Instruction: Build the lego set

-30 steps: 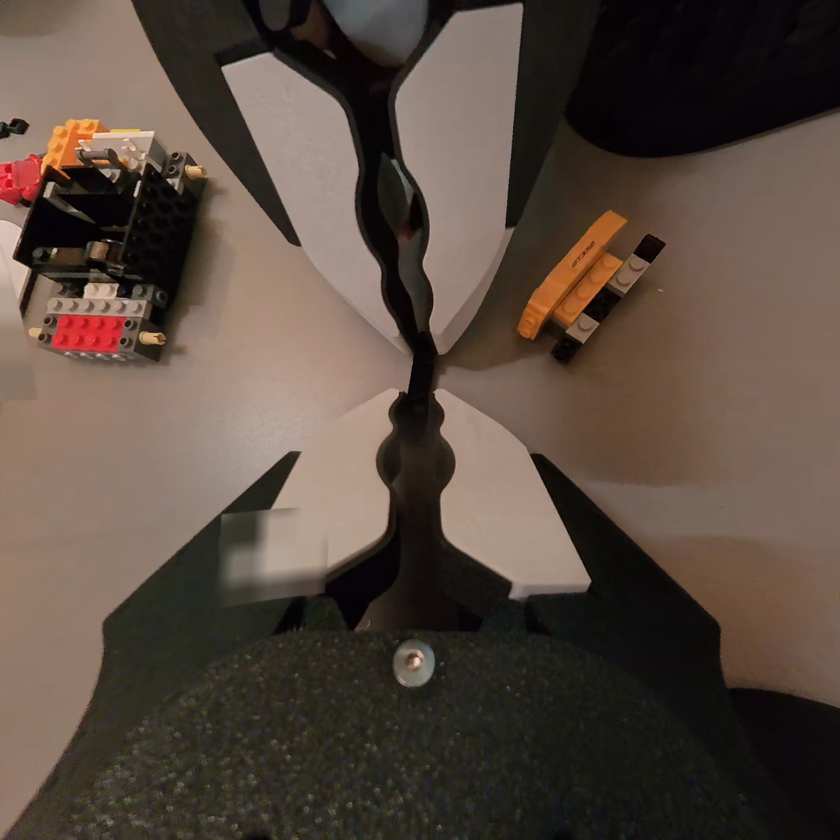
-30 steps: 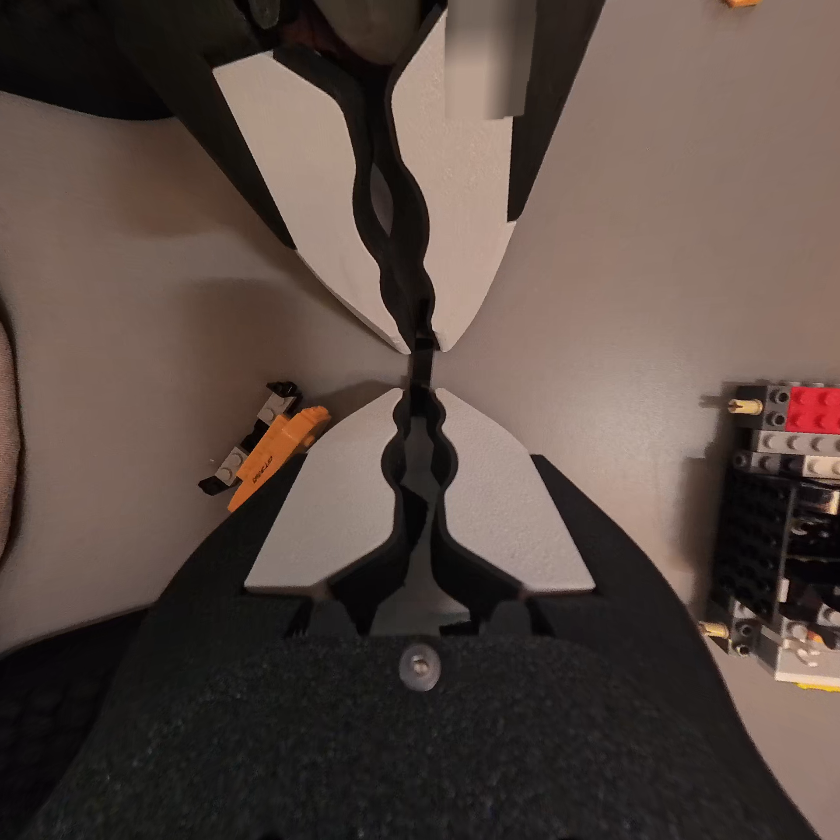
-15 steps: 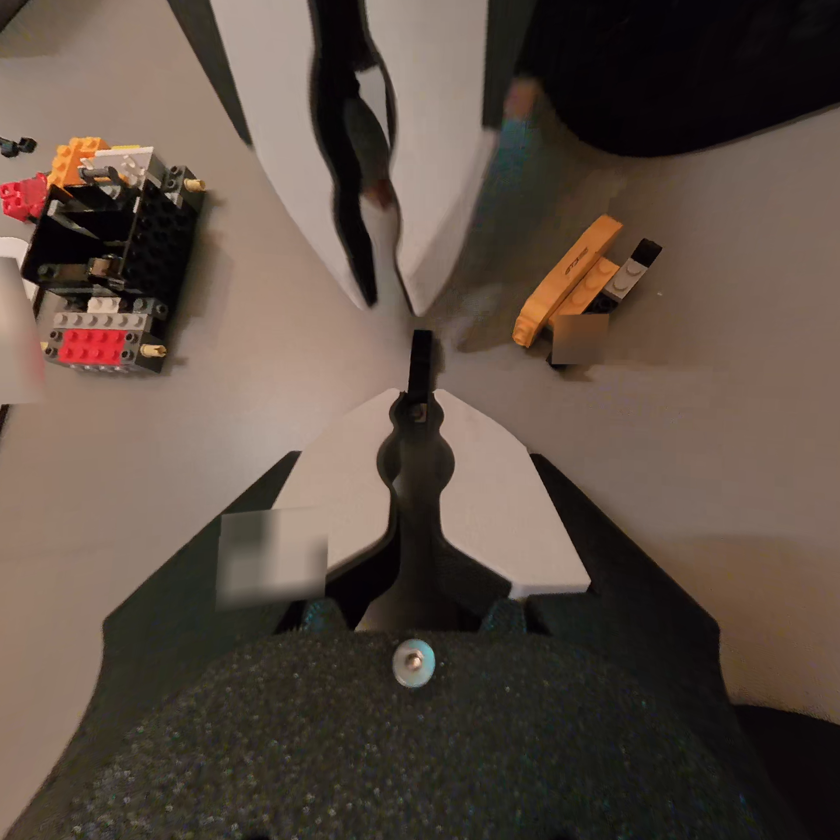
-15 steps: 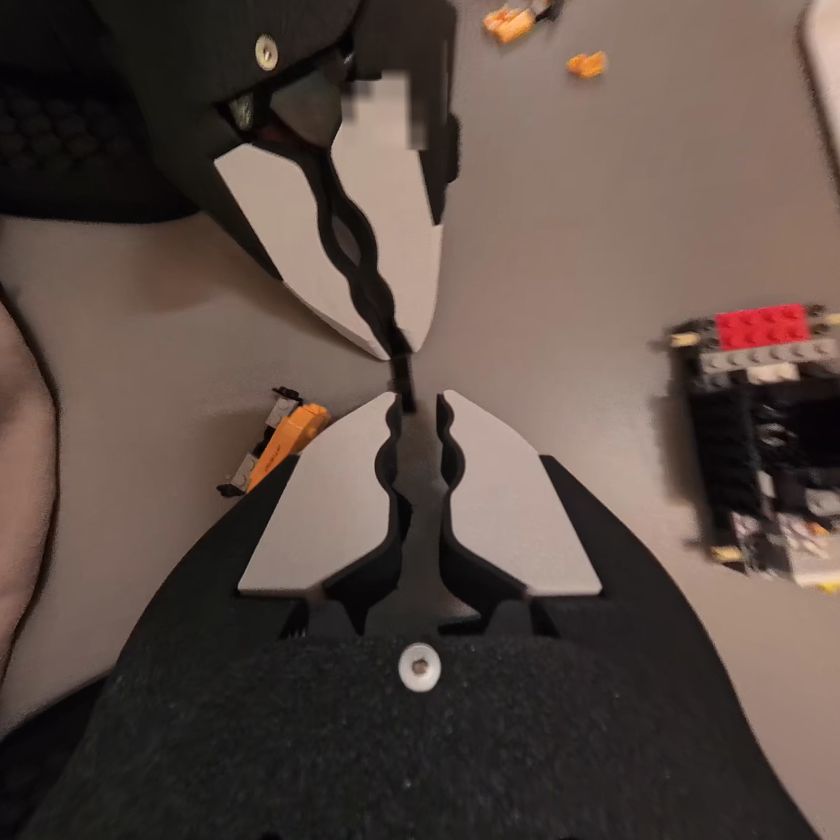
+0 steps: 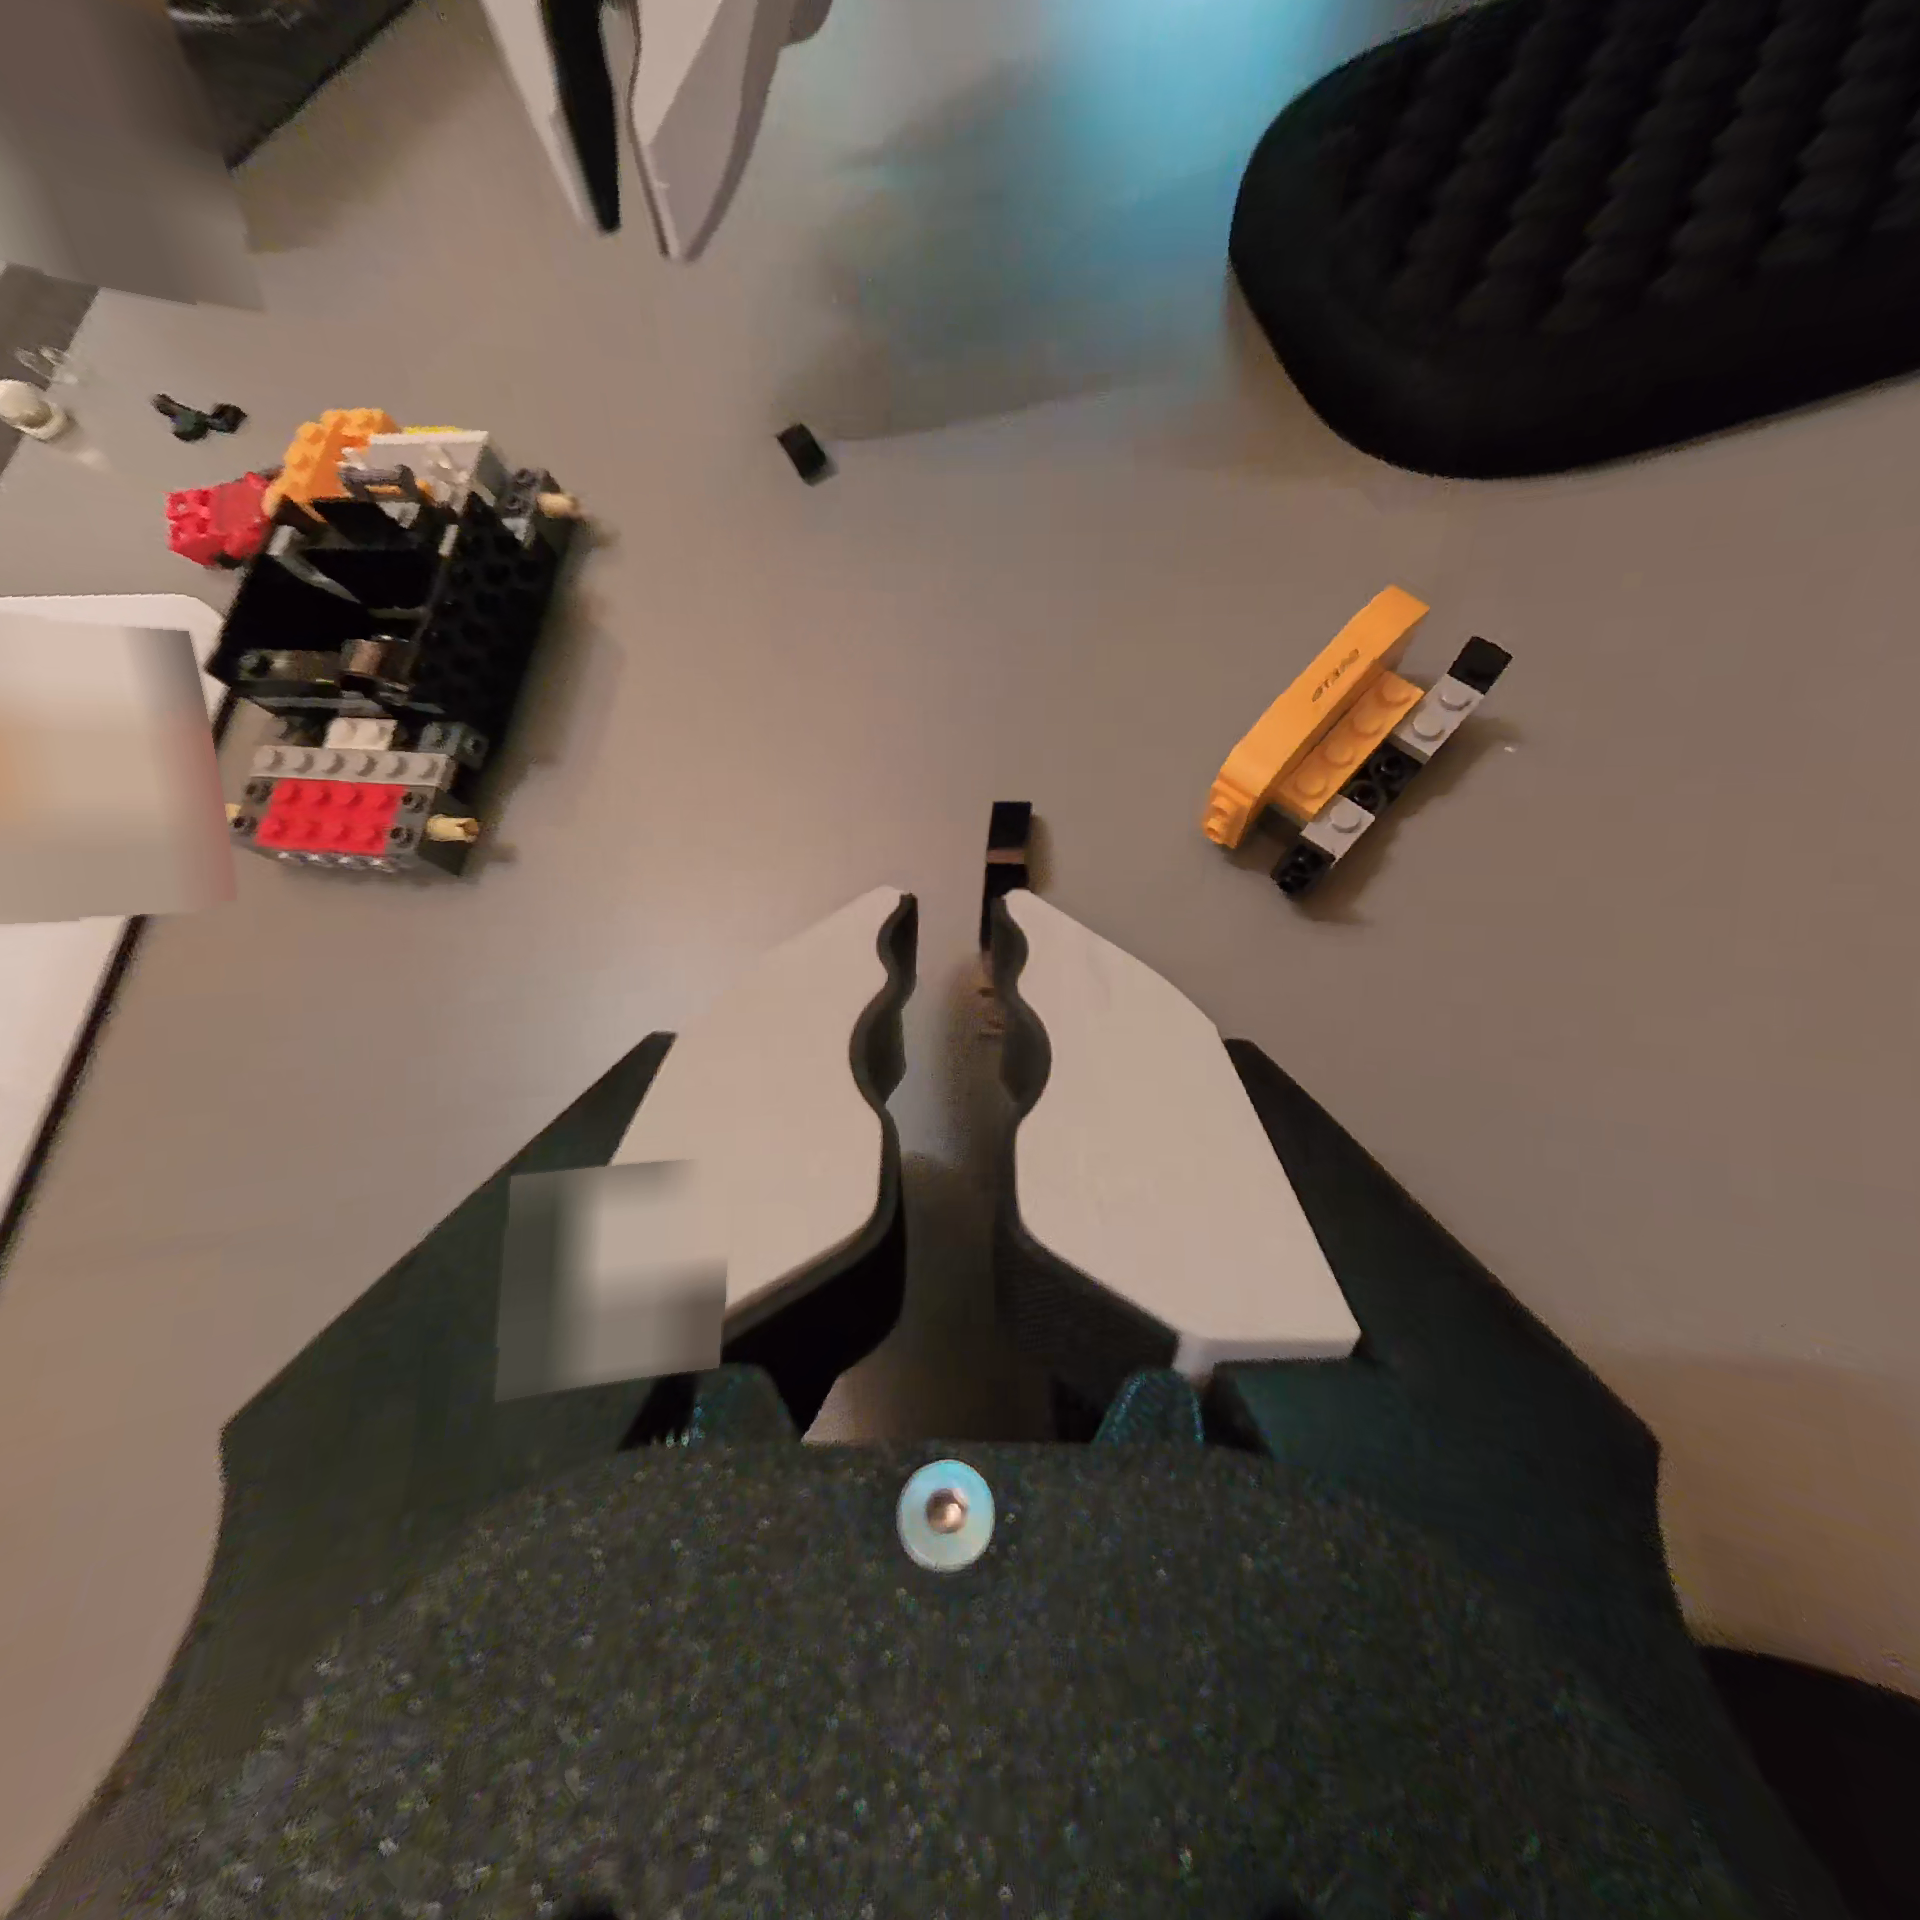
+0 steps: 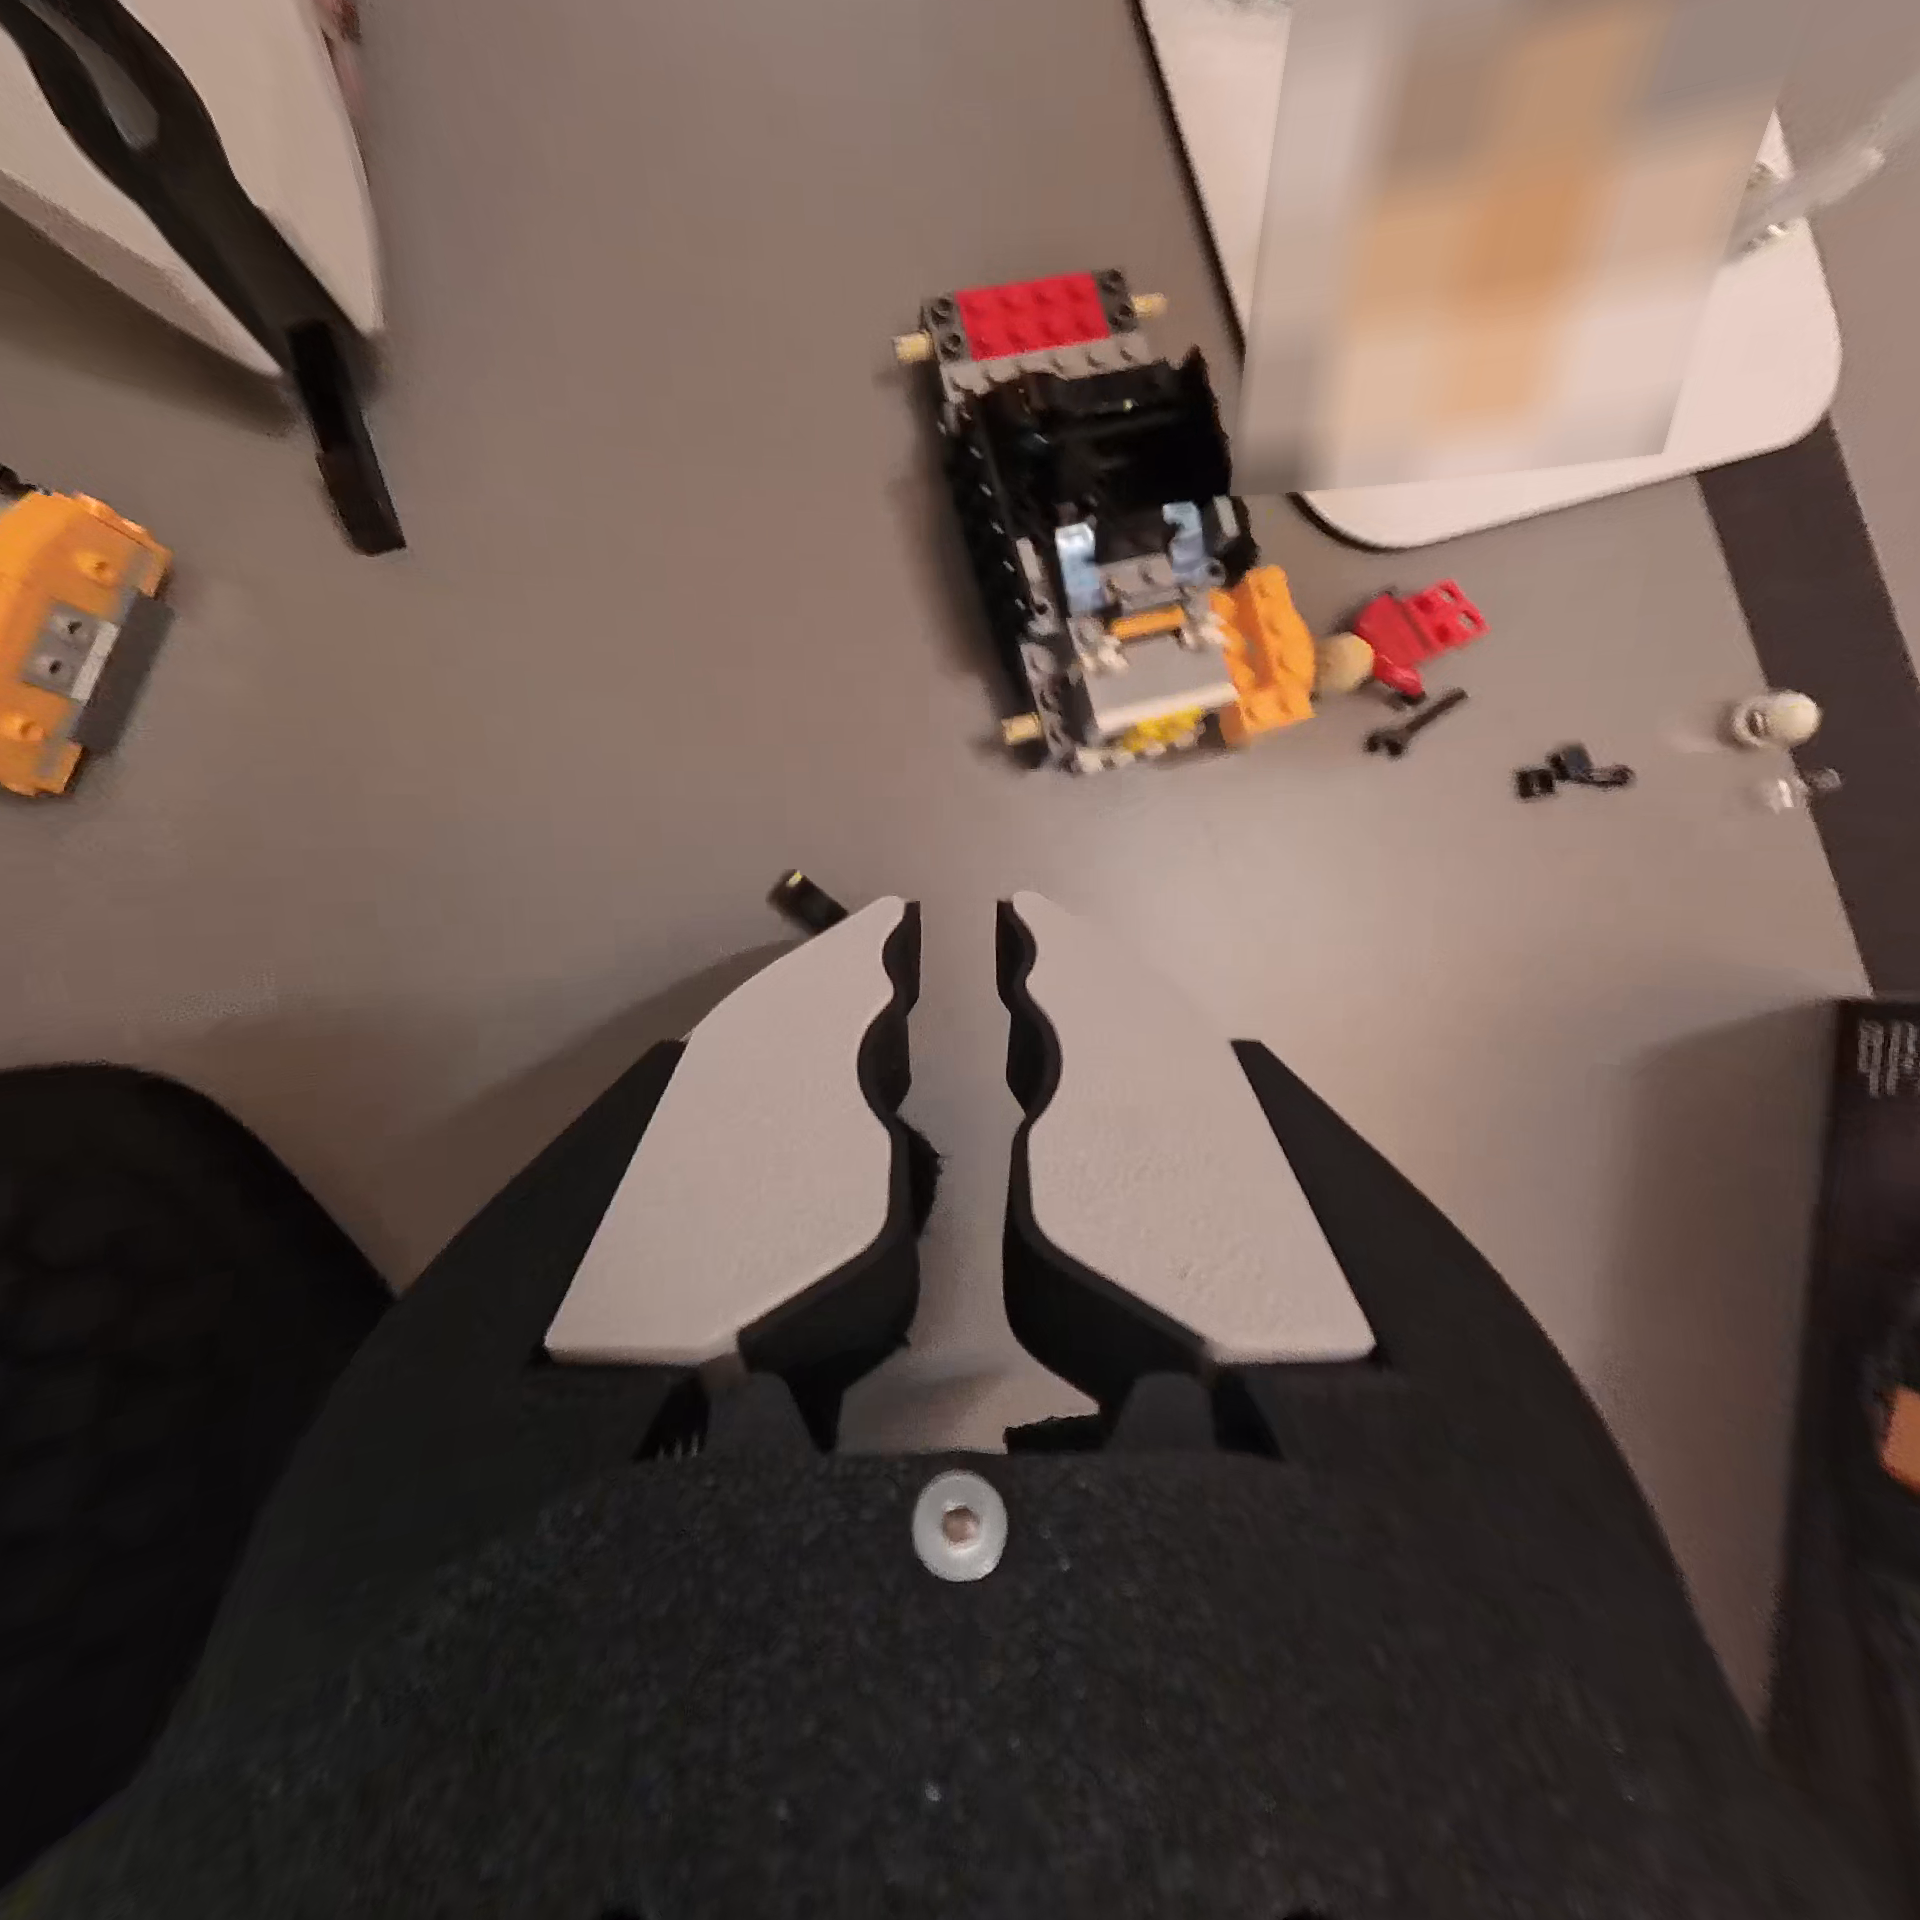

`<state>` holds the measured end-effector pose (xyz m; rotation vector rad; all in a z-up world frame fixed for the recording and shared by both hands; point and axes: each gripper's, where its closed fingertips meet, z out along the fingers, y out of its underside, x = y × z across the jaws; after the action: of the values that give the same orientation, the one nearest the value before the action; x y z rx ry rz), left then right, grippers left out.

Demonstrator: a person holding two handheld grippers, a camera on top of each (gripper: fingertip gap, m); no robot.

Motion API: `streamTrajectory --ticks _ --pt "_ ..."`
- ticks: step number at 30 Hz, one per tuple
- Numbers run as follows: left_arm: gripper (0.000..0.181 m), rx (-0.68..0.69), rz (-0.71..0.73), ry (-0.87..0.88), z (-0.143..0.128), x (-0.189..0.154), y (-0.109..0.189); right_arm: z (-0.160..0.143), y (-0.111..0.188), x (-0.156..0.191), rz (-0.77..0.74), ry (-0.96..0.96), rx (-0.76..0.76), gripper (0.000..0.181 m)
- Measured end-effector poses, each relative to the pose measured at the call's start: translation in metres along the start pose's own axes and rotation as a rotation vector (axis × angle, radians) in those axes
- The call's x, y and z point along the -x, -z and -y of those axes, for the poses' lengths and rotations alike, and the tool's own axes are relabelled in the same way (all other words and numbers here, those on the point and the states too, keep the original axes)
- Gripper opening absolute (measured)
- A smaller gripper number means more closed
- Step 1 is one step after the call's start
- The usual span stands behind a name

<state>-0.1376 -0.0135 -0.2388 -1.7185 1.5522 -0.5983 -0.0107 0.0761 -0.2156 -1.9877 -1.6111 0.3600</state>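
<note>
A black bar (image 5: 1006, 852) is resting against one finger of the left gripper (image 5: 954, 906), whose fingers are parted, not clamped. The right gripper (image 6: 958, 906) is parted, empty. The bar should be regripped squarely before being carried to the chassis (image 5: 384, 665) on the counter (image 5: 831, 644)

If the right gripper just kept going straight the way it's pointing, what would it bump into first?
Probably nothing close: beyond the right gripper, whose jaws stand open and empty, lies bare grey table. Farther along, slightly right of that line, sits the black lego car body. A small black piece lies just left of the tips. Depth is uncertain.
</note>
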Motion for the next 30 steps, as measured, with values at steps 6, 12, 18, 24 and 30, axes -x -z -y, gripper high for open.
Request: streamTrajectory --ticks 6,12,18,24,30 --pt "0.009 -0.031 0.021 0.019 0.002 0.006 0.001 -0.016 -0.004 0.033 0.117 0.028 0.003 0.017" --pt "0.008 -0.024 0.026 0.025 0.0 0.006 0.001 -0.016 -0.026 0.034 0.141 0.072 0.017 0.02" --pt "0.008 -0.019 0.022 0.026 -0.001 0.006 0.0 -0.015 -0.033 0.037 0.235 0.098 0.063 0.008" --pt "0.008 -0.045 0.015 0.035 0.003 0.006 0.002 0.009 -0.03 0.057 0.249 0.083 -0.048 0.007" --pt "0.009 -0.185 -0.025 0.105 0.026 0.003 0.012 0.077 -0.021 0.089 0.18 0.01 -0.387 0.007"
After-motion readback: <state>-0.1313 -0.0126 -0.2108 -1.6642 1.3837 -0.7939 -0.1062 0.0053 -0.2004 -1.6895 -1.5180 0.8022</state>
